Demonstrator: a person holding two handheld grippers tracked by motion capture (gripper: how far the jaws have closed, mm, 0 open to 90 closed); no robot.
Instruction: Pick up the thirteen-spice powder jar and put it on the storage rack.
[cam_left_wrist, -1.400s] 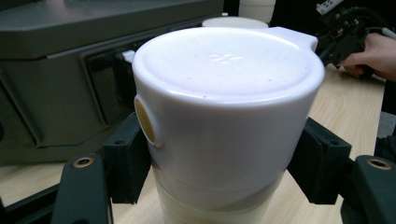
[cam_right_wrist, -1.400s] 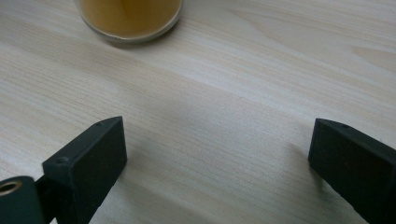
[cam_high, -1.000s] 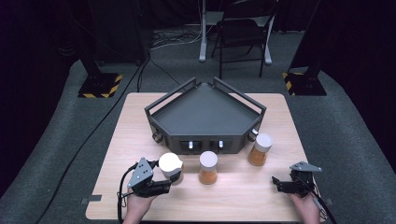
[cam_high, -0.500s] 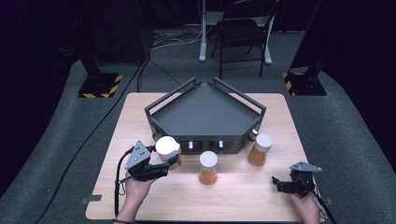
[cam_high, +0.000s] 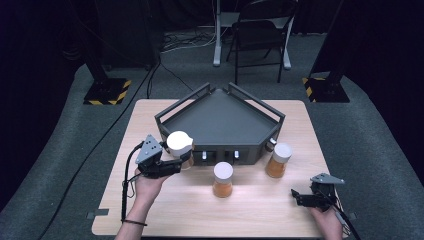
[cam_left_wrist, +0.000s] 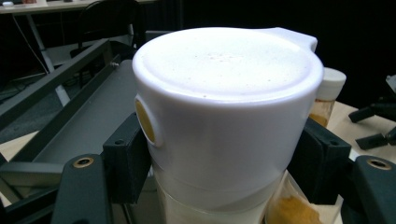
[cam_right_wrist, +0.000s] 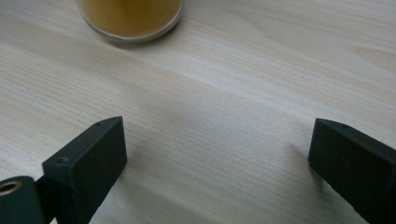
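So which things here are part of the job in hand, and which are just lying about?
In the job:
- left gripper, shut on the white-lidded jar
- dark tray, next to that jar

Lying about:
- middle jar and right jar, standing on the table
- right gripper, open
- chair

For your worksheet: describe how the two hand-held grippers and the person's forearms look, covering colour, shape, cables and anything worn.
Both the left gripper and the right gripper are black, each topped by a grey three-cornered plate and ending in two blocky, flat-faced jaws. Brass-coloured screw inserts sit in the jaw arms. A black cable trails from the left gripper toward the table edge. The forearms are bare, with no sleeves; the left wrist wears a thin dark band.
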